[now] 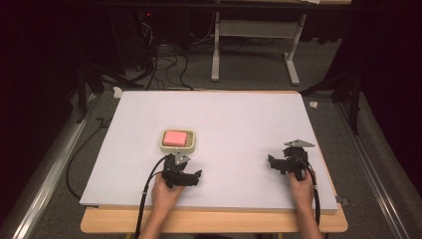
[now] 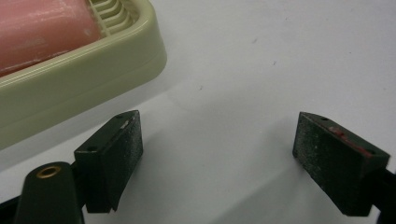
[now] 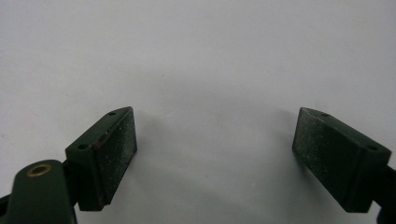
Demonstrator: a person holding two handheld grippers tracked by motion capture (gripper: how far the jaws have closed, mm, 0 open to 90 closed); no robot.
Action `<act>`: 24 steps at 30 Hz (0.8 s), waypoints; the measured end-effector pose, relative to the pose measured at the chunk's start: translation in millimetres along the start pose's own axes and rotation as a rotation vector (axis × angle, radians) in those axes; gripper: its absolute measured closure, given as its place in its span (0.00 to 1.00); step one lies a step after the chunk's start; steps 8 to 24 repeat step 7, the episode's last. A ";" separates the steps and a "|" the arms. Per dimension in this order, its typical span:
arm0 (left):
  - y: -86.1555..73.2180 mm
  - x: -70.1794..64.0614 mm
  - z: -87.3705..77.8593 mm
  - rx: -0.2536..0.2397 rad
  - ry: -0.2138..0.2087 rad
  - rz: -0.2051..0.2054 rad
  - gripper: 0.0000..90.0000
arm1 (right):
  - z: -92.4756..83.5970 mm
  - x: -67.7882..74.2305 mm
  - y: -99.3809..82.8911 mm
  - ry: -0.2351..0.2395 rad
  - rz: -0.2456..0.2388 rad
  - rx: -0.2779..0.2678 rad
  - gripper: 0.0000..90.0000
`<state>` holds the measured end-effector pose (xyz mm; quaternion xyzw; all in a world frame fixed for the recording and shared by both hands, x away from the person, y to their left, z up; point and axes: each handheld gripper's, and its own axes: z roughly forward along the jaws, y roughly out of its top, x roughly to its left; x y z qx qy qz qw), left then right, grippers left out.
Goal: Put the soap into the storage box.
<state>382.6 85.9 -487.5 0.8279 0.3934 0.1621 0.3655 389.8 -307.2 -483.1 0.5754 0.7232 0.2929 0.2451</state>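
A pink bar of soap [image 1: 174,137] lies in a cream soap dish [image 1: 190,145] on the white board, left of centre. My left gripper [image 1: 182,168] rests just in front of the dish. In the left gripper view its jaws stand wide apart with bare board between them; the gripper [image 2: 217,140] is open, with the soap dish [image 2: 93,79] and the soap [image 2: 42,32] at the upper left. My right gripper [image 1: 284,160] sits on the board's right side, far from the dish. It is open [image 3: 215,140] over bare white surface.
The white board [image 1: 224,119] lies on a wooden table [image 1: 214,221]. Beyond the far edge are cables on the floor [image 1: 164,64] and a white table frame [image 1: 254,45]. Metal rails run along both sides.
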 end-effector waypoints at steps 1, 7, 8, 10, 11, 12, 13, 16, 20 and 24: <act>0.0 0.0 0.0 0.000 0.000 0.000 0.18 | 0.0 0.1 0.0 0.000 0.002 0.000 0.16; -0.1 0.1 0.1 -0.002 0.000 -0.002 0.18 | 0.0 -0.1 0.0 0.000 0.000 0.000 0.16; -0.1 0.1 0.1 -0.002 0.000 -0.002 0.18 | 0.0 -0.1 0.0 0.000 0.000 0.000 0.16; -0.1 0.1 0.1 -0.002 0.000 -0.002 0.18 | 0.0 -0.1 0.0 0.000 0.000 0.000 0.16; -0.1 0.1 0.1 -0.002 0.000 -0.002 0.18 | 0.0 -0.1 0.0 0.000 0.000 0.000 0.16; -0.1 0.1 0.1 -0.002 0.000 -0.002 0.18 | 0.0 -0.1 0.0 0.000 0.000 0.000 0.16; -0.1 0.1 0.1 -0.002 0.000 -0.002 0.18 | 0.0 -0.1 0.0 0.000 0.000 0.000 0.16; -0.1 0.1 0.1 -0.002 0.000 -0.002 0.18 | 0.0 -0.1 0.0 0.000 0.000 0.000 0.16; -0.1 0.1 0.1 -0.002 0.000 -0.002 0.18 | 0.0 -0.1 0.0 0.000 0.000 0.000 0.16; -0.1 0.1 0.1 -0.002 0.000 -0.002 0.18 | 0.0 -0.1 0.0 0.000 0.000 0.000 0.16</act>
